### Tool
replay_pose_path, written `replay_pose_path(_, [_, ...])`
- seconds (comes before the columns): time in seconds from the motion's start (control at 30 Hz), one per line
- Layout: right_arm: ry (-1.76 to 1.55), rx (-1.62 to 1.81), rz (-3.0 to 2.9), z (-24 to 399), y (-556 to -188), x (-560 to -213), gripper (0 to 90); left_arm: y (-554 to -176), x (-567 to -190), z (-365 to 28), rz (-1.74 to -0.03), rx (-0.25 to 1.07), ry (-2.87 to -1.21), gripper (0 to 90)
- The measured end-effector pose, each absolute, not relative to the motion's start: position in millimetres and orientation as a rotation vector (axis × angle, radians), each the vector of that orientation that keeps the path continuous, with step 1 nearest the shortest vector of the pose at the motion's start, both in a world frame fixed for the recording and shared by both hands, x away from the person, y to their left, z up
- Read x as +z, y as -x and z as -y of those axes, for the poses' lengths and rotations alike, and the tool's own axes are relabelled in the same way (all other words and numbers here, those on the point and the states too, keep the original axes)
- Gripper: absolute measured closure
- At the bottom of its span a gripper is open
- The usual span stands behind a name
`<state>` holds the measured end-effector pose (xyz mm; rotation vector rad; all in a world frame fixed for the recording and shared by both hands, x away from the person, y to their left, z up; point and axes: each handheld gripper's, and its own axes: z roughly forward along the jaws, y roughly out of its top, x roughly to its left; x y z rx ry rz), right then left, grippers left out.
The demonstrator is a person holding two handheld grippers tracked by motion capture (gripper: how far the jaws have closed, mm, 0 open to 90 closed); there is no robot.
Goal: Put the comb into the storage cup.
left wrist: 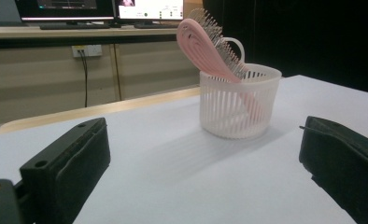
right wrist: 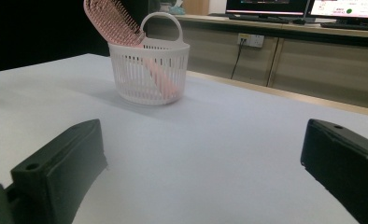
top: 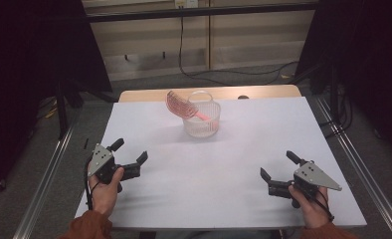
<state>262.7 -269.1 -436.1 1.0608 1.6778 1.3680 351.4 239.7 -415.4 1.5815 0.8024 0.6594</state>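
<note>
Near the table's (top: pixel 149 129) front edge, both grippers' jaws released, basket (top: pixel 202 122) well apart.

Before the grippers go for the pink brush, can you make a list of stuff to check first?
1. Left gripper open: ok, fingers spread wide.
2. Right gripper open: ok, fingers spread wide.
3. Pink brush reachable: ok, its head sticks out above the basket rim, leaning left.
4. Basket upright: ok, standing on the white table.
5. Path to basket: ok, bare table between.
6. Brush handle loose inside basket: cannot tell.
</note>
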Motion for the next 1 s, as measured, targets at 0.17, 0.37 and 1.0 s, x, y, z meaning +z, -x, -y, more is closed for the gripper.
replay_pose_path(0.17, [-1.065, 1.366, -1.669, 270.0, -262.7, -436.0, 0.0, -341.3, -413.4, -241.4, -0.795, 0.651, -1.574, 2.1])
replay_pose_path(0.37, [-1.075, 1.363, -1.652, 271.7, -262.0, -435.2, 0.0, -334.9, -414.6, -248.9, -0.838, 0.651, -1.550, 2.1])
replay_pose_path(1.0, [-1.079, 1.361, -1.636, 273.2, -260.9, -434.5, 0.0, -306.0, -416.0, -253.4, -0.881, 0.699, -1.558, 3.6])
